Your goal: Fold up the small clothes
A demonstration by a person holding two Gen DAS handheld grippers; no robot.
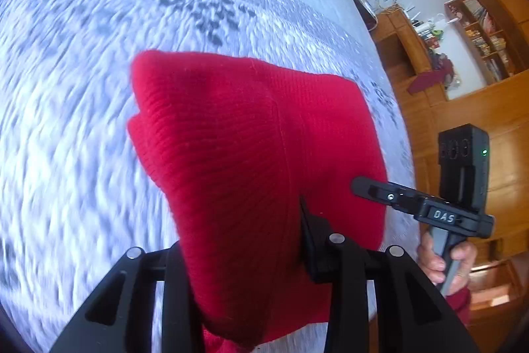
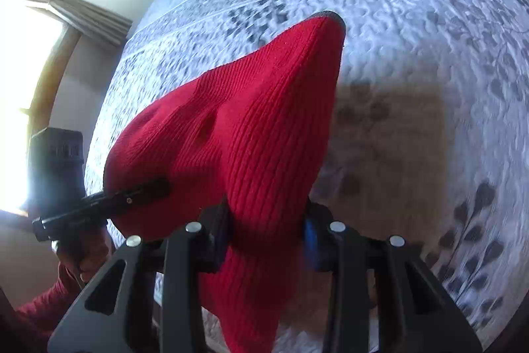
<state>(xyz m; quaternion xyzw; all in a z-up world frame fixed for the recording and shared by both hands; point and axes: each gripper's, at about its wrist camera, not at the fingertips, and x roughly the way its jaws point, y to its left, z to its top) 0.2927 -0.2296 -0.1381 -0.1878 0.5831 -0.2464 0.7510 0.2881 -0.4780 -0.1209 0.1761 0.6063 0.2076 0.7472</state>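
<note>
The red knit hat hangs in the air above the bed, clear of the patterned cover, stretched between the two grippers. The left gripper pinches one near corner of the hat's edge, its fingers closed on the fabric. The right gripper pinches the other near corner in the same way, and in the left view its fingers show biting the hat's right edge. Both are equally near; each already holds its share.

The held edge between the two grips runs left to right and looks like the hat's open end. From that edge the hat's long axis runs away from the fingers, ending in a far corner that points out over the bed. The knit sags and dimples between the grips, so it is not taut.

The likely next move is to lay the hat down flat with its far end touching first; it depends on keeping the held edge level and the long axis straight out ahead. Blur on the cover suggests the grippers are in motion.
</note>
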